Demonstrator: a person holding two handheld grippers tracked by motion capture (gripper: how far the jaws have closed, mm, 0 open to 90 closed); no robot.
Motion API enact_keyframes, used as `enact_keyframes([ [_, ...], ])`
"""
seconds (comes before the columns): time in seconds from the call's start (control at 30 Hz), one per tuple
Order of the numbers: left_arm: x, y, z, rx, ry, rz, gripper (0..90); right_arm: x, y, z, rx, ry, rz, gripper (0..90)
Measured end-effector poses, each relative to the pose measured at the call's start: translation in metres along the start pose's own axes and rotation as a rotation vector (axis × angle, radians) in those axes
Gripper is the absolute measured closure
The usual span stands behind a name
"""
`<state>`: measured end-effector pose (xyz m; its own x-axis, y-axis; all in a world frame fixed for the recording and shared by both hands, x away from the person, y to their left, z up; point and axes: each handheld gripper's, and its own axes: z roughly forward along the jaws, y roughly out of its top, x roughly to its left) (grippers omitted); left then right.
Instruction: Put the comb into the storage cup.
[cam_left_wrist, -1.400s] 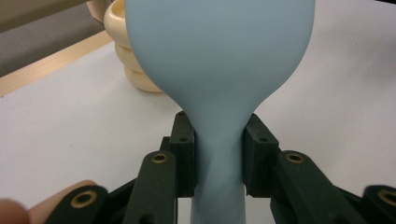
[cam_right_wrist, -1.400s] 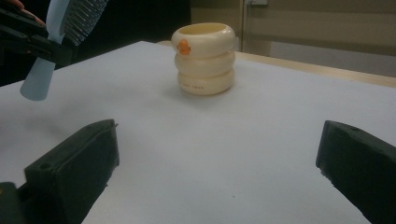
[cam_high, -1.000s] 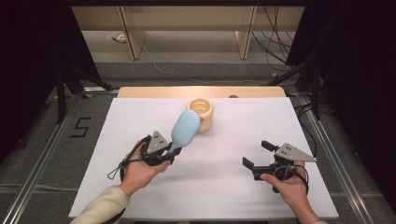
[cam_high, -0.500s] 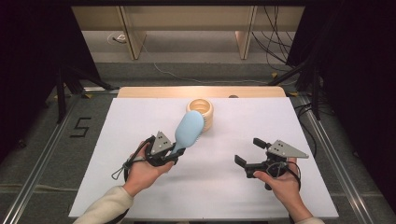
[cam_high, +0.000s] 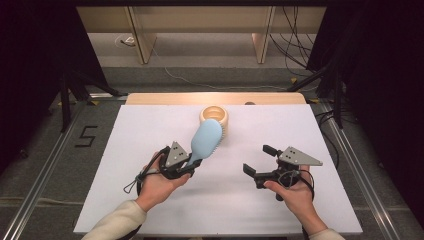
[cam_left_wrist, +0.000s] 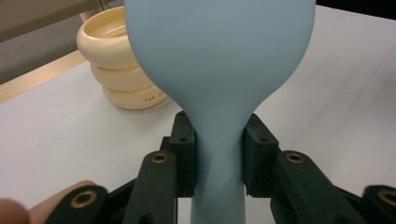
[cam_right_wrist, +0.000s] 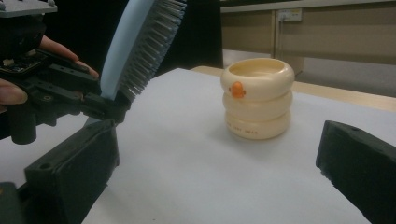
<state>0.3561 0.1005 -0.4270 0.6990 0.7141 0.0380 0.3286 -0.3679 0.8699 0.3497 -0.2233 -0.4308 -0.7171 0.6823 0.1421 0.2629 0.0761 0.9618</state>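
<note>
My left gripper (cam_high: 192, 162) is shut on the handle of a light blue hairbrush (cam_high: 206, 140), held above the white table with its head raised toward the back. The brush's smooth back (cam_left_wrist: 219, 60) faces the left gripper view, both pads squeezing its neck. In the right gripper view the brush's dark bristles (cam_right_wrist: 149, 42) face right, toward a cream ringed cup (cam_right_wrist: 258, 98) with an orange spot. That cup (cam_high: 215, 117) stands near the table's far edge, just behind the brush head. My right gripper (cam_high: 257, 161) stands open at the right, jaws pointing left, nothing between them.
The white tabletop (cam_high: 150, 130) has a wooden strip (cam_high: 165, 98) along its far edge. Metal rails run along both sides, and a "5" mark (cam_high: 86, 136) lies on the floor at the left. Cables (cam_high: 295, 45) trail behind the table.
My right gripper has moved left, toward the table's middle. The left gripper and brush have shifted slightly right, toward the cup.
</note>
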Motion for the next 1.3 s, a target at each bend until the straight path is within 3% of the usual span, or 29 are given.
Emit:
enact_keyframes([
  [0.97, -0.021, 0.006, 0.012, -0.013, -0.009, 0.033, 69.3, 0.024, 0.02, 0.033, -0.027, 0.065, 0.005, 0.3],
  [1.3, -0.027, 0.007, 0.016, -0.016, -0.007, 0.043, 69.3, 0.026, 0.023, 0.041, -0.033, 0.064, 0.026, 0.3],
])
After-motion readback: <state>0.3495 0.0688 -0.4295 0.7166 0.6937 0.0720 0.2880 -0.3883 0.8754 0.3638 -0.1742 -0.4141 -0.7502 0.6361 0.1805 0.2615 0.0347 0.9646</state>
